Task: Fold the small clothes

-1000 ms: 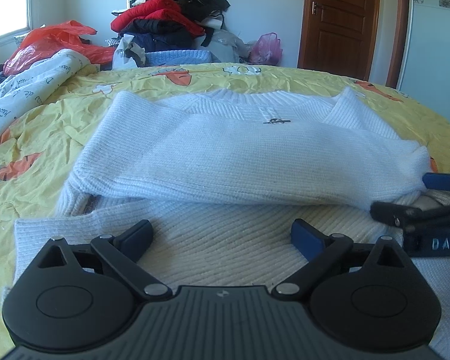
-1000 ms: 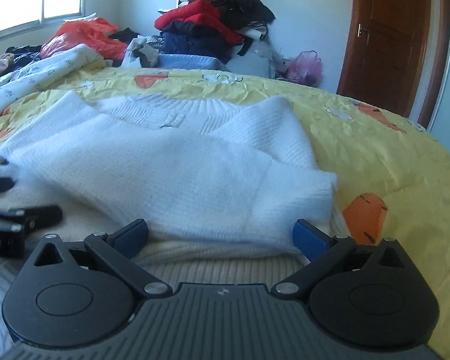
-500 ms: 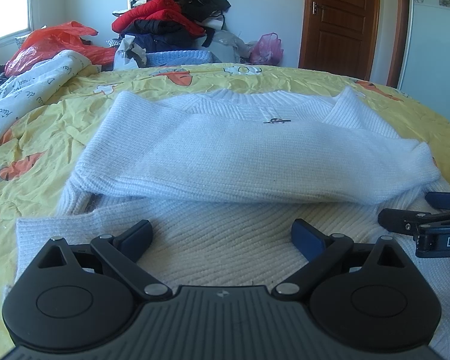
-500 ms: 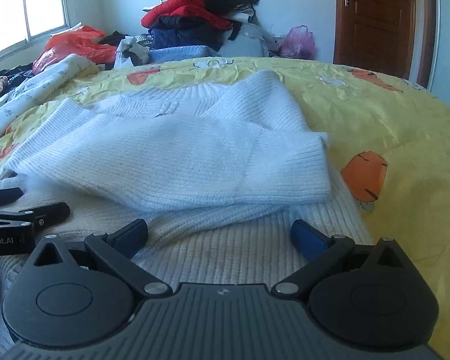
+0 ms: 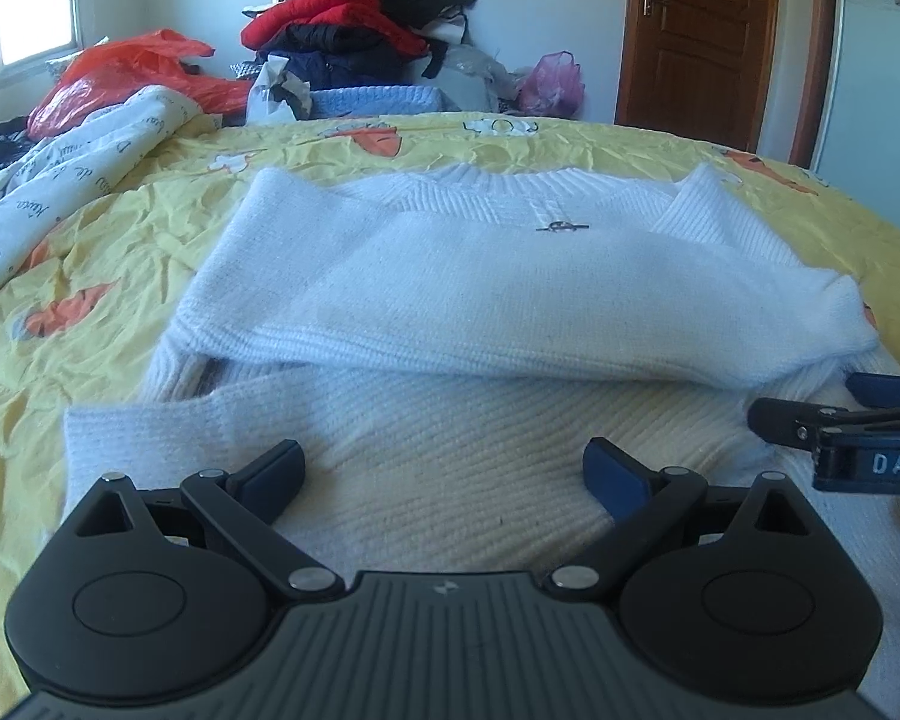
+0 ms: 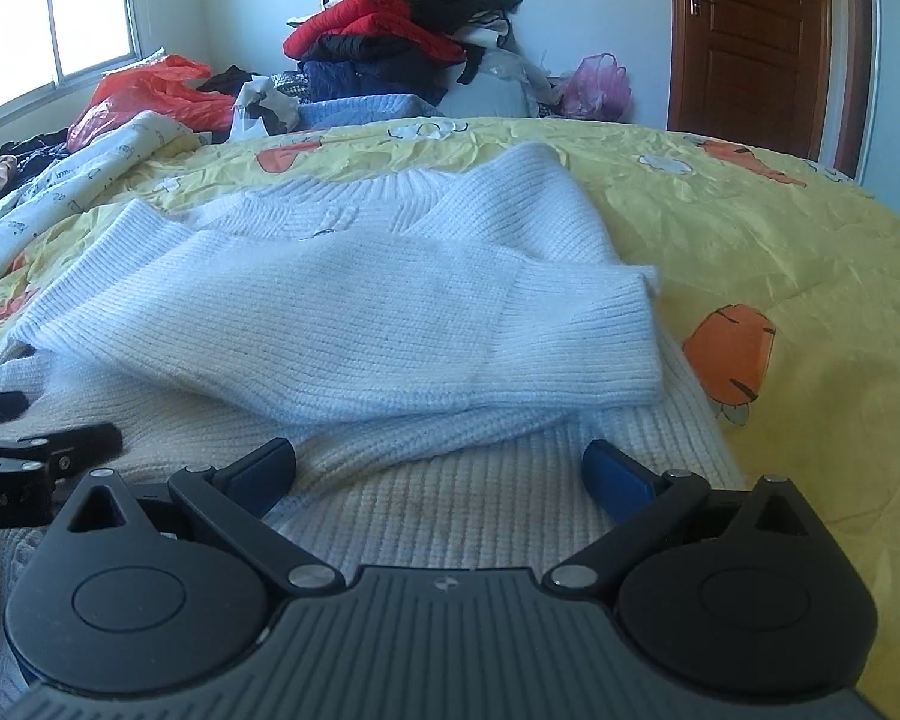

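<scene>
A white knit sweater (image 5: 480,276) lies flat on the yellow bedspread (image 5: 108,276), neck at the far side, both sleeves folded across its chest. It also shows in the right wrist view (image 6: 342,324). My left gripper (image 5: 444,471) is open and empty, low over the sweater's near hem. My right gripper (image 6: 438,468) is open and empty over the hem's right part. The right gripper also shows at the right edge of the left wrist view (image 5: 840,414). The left gripper shows at the left edge of the right wrist view (image 6: 42,438).
A heap of red, black and blue clothes (image 5: 360,36) stands at the far side of the bed. A red plastic bag (image 5: 120,78) and a white printed quilt (image 5: 60,180) lie at the far left. A brown door (image 5: 702,30) is at the back right.
The right gripper drew back from the folded sleeve's cuff toward the sweater's hem. The left gripper stayed nearly still. The sweater did not move.
</scene>
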Demonstrator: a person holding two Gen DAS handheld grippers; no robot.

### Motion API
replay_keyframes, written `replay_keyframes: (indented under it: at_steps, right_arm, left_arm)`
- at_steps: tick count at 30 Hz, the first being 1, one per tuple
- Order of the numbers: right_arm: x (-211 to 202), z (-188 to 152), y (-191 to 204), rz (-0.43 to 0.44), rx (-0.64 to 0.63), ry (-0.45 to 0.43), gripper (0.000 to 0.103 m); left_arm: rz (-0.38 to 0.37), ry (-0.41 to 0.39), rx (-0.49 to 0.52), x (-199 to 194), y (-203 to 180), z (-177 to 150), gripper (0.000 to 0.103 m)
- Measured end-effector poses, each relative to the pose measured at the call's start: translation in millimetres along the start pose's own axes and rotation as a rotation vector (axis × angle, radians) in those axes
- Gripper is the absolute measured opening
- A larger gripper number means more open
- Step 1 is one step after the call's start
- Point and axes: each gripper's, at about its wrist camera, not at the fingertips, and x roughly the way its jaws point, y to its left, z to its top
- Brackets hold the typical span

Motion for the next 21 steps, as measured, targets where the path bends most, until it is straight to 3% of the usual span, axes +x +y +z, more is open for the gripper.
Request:
replay_keyframes:
  at_steps: [4,15,21]
  right_arm:
    - [0,0,1,0.001,0.001,-0.001,0.103]
    - [-6,-5,5,-0.010,-0.005,0.005,0.102]
    - [-11,-13,13,-0.024,-0.069,0.023,0.103]
  left_arm:
    - [-0.006,-0.034,-0.001,-2,1,-9,0.100]
    - [-0.007,-0.033,-0.003,0,1,-8,0.103]
    - [-0.006,-0.032,-0.002,0,0,-8,0.103]
